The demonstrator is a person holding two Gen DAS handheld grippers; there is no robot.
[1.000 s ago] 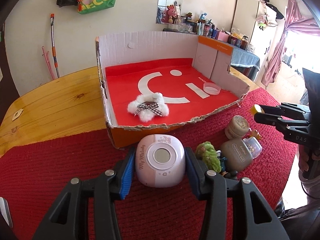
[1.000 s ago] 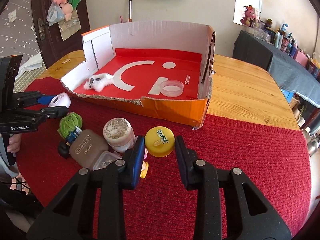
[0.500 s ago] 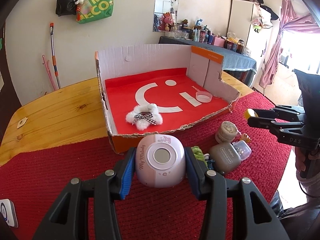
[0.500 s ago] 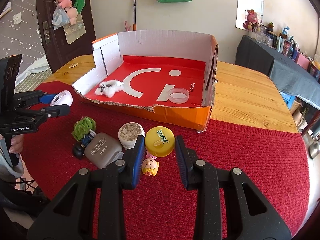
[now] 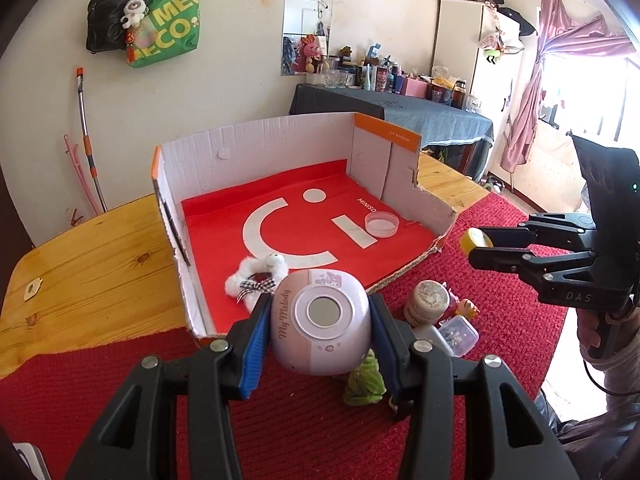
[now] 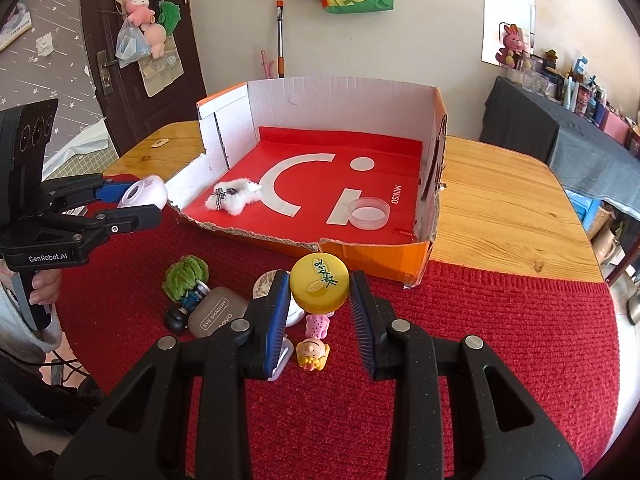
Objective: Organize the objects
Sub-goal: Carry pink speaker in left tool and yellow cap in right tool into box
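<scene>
My left gripper (image 5: 320,332) is shut on a pink My Melody case (image 5: 320,322) and holds it in the air over the front edge of the open cardboard box (image 5: 280,138). My right gripper (image 6: 320,300) is shut on a yellow round tin (image 6: 319,289), raised above the red mat near the box's front wall (image 6: 376,254). Inside the box lie a white fluffy hair tie (image 5: 256,276) and a clear round lid (image 5: 382,223). Each gripper shows in the other's view: the left (image 6: 132,204) and the right (image 5: 476,246).
On the red mat (image 6: 480,320) lie a green plush (image 6: 185,276), a grey eye-shadow case (image 6: 216,312), a round jar (image 5: 427,303), a small clear box (image 5: 460,334) and small figurines (image 6: 313,354). The wooden table (image 6: 500,208) extends beyond the box.
Both grippers have lifted higher with their objects. The left has carried the pink case forward to the box's front edge. The items on the mat look farther below.
</scene>
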